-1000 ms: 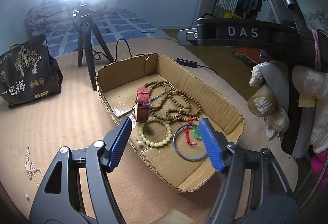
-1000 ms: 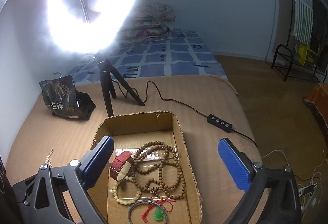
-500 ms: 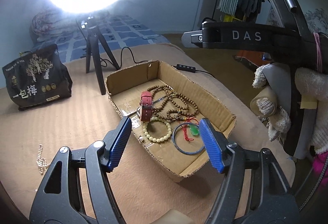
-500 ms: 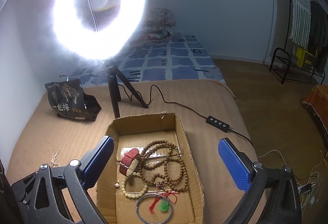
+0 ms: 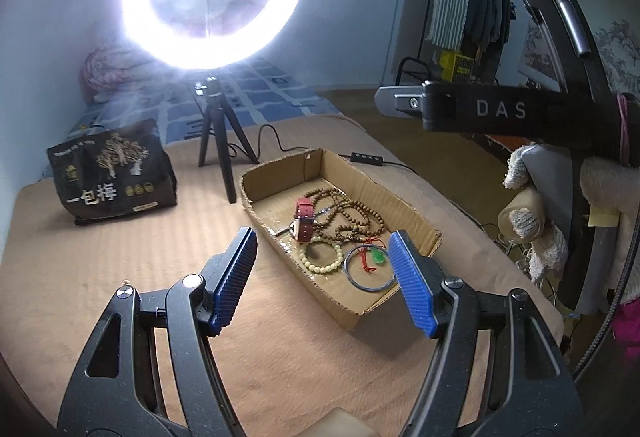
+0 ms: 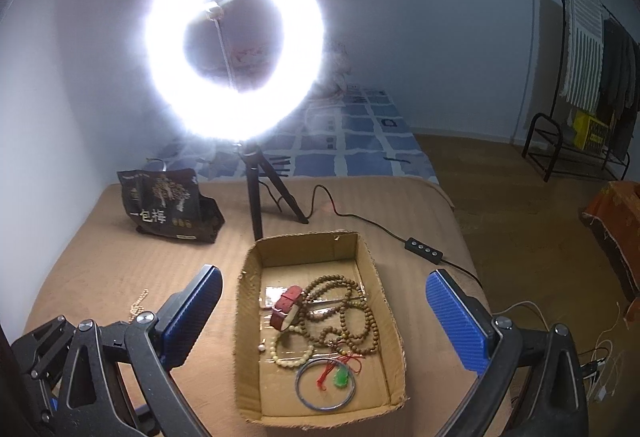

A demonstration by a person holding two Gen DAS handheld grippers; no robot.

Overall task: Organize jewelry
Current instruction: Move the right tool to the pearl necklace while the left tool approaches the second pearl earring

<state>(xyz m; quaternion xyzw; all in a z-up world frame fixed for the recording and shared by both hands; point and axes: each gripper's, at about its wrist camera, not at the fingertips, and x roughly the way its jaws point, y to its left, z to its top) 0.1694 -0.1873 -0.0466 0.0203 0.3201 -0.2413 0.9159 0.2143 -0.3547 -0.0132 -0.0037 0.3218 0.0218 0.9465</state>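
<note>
Your left gripper [image 5: 320,277] hangs above the bed [image 5: 100,257] with its blue pads spread wide and nothing between them. Your right gripper [image 6: 324,321] is the same: fingers far apart, holding nothing, the pads framing the box [image 6: 246,317] from either side in its view.

The box is an open cardboard tray resting on the tan cover of the bed, nearer its right edge. All but one piece of jewelry lies inside it:
- A red watch [image 6: 285,307] lies toward the middle-left of the tray, its strap curled up on edge.
- A long string of brown beads [image 6: 352,317] is piled in loops just beside the watch, toward the right wall, and touches it.
- A cream bracelet [image 6: 290,353] lies below the watch, near the left wall.
- A blue bangle [image 6: 325,385] lies flat toward the near end of the tray, and a green pendant [image 6: 341,379] on red cord rests inside its ring.
- A clear strip lies on the tray floor under the watch and beads; you cannot tell what it is.

A pale chain [image 6: 138,303] lies on the cover outside the box, toward the bed's left edge, well apart from the tray.

Beyond the box, a ring light [image 6: 236,41] stands on a tripod, and a black bag [image 6: 168,205] sits at the far left corner.
</note>
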